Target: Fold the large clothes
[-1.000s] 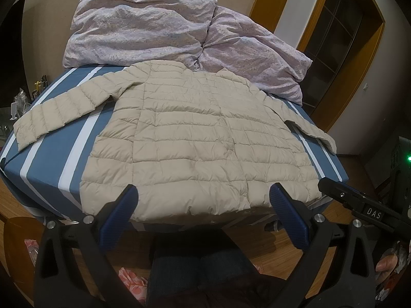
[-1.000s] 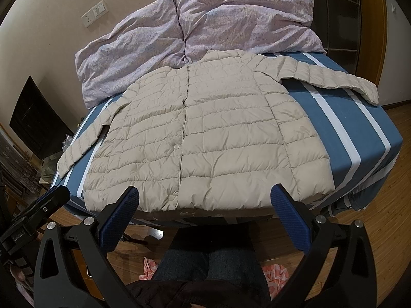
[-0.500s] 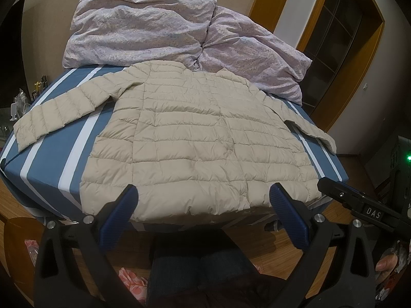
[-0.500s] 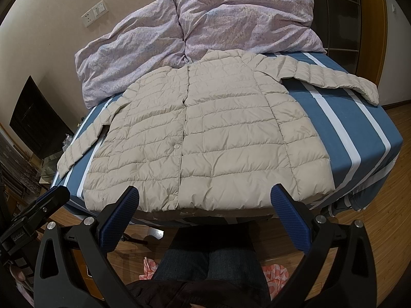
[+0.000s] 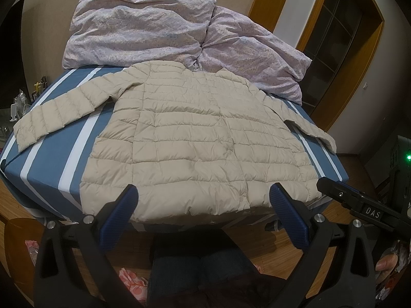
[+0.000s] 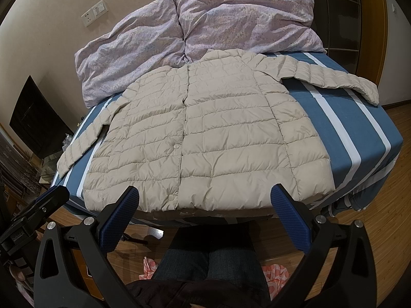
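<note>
While the beige quilted puffer jacket (image 5: 200,138) lies flat, hem toward both claws, collar-to-hem axis running away, left gripper (image 5: 203,213) and right gripper (image 6: 204,213) hover jaws apart, empty; each sits near its own hem corner, neither nearer.

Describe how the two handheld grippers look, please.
The left gripper and right gripper look alike: black plastic frames with triangular cut-outs, silver screws at the joints, and two long fingers faced with ribbed blue pads. In the left wrist view, the right gripper's side carries a small label reading DAS.

bare striped bed (image 6: 359,133) flanks the jacket (image 6: 205,138) on both sides; pillows (image 6: 205,25) block the far end.
</note>
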Demonstrator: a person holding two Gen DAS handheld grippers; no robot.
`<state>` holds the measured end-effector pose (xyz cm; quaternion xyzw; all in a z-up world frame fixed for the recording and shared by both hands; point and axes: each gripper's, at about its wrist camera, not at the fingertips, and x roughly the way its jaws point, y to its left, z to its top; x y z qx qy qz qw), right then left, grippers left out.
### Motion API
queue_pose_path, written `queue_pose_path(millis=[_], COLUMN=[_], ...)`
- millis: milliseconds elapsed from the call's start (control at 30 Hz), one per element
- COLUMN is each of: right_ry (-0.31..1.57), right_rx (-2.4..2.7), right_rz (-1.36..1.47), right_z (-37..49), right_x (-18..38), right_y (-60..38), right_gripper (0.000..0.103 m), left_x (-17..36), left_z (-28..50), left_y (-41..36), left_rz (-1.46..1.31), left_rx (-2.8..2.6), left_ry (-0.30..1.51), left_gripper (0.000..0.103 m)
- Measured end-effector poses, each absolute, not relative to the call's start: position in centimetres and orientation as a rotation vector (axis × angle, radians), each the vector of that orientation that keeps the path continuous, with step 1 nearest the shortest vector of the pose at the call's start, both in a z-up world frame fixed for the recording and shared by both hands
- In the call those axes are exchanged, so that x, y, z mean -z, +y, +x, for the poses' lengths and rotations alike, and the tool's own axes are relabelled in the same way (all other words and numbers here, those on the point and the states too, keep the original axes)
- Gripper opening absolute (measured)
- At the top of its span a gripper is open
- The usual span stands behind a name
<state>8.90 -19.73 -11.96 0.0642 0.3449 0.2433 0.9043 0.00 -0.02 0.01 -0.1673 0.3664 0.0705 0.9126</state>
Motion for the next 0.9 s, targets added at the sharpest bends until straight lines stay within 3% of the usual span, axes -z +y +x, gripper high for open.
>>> queue_pose_path(millis=[900], right_ry=[0.714], right_rx=[-0.502], right_rz=[0.133], right_z=[9.17], right_x=[12.09], right_y=[-19.72], right_gripper=[0.102], left_x=[0.03], left_z=[0.07], left_y=[0.01], left_rz=[-0.344], left_rx=[-0.145], left_ry=[0.755], left_gripper=[0.101])
